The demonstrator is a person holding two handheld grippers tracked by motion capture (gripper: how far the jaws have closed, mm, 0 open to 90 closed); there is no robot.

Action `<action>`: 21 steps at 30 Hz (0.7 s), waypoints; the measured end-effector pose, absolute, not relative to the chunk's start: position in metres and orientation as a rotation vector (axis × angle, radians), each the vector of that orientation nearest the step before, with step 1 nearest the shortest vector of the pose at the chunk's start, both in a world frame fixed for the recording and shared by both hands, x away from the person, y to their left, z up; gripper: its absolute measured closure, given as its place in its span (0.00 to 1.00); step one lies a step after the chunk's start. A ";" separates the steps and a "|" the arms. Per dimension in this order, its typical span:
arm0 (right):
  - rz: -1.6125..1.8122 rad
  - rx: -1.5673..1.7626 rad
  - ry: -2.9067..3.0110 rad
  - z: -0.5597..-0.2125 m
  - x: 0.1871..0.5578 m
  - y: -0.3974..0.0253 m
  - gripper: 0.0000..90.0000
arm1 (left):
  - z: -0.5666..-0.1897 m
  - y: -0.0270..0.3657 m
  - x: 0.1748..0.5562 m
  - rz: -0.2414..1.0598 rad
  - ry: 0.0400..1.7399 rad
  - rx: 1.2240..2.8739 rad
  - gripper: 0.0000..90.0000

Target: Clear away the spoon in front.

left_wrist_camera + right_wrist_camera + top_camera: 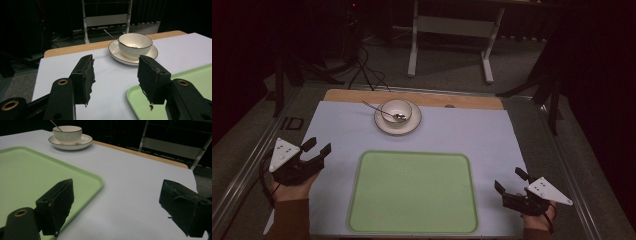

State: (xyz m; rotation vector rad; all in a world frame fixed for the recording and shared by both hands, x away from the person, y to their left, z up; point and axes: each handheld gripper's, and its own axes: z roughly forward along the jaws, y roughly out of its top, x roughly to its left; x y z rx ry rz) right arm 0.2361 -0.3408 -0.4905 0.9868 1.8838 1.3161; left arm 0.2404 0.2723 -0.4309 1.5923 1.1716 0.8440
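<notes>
Left gripper: jaws apart, nothing between them, hovering over the pale sheet just beside the tray's left edge. Right gripper: jaws spread wide, empty, near the tray's right front corner.

Green tray: bare, lying flat between the two grippers.

Bowl: white, dark-rimmed, seated on a saucer at the far side of the sheet, well apart from both grippers. Spoon: resting in the bowl, handle leaning out over the rim.

Risk, as judged: if the bowl is lifted, the loose spoon may slide or tip out; a glazed rim could slip in hard jaws.

Surface: sheet over a wooden tabletop. Room: dim, grey floor, white table frame, cables beyond.
</notes>
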 end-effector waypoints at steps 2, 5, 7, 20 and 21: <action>1.315 0.985 1.884 -0.490 0.236 -0.341 0.14 | -0.431 0.268 0.249 0.842 1.162 1.601 0.52; 1.314 0.987 1.882 -0.490 0.236 -0.341 0.14 | -0.431 0.264 0.255 0.842 1.148 1.604 0.52; 1.317 0.987 1.877 -0.490 0.236 -0.342 0.14 | -0.430 0.261 0.261 0.842 1.138 1.605 0.52; 1.321 0.986 1.875 -0.490 0.235 -0.342 0.14 | -0.439 0.247 0.291 0.831 1.112 1.669 0.51; 1.320 0.987 1.877 -0.490 0.235 -0.342 0.14 | -0.442 0.245 0.298 0.822 1.110 1.672 0.51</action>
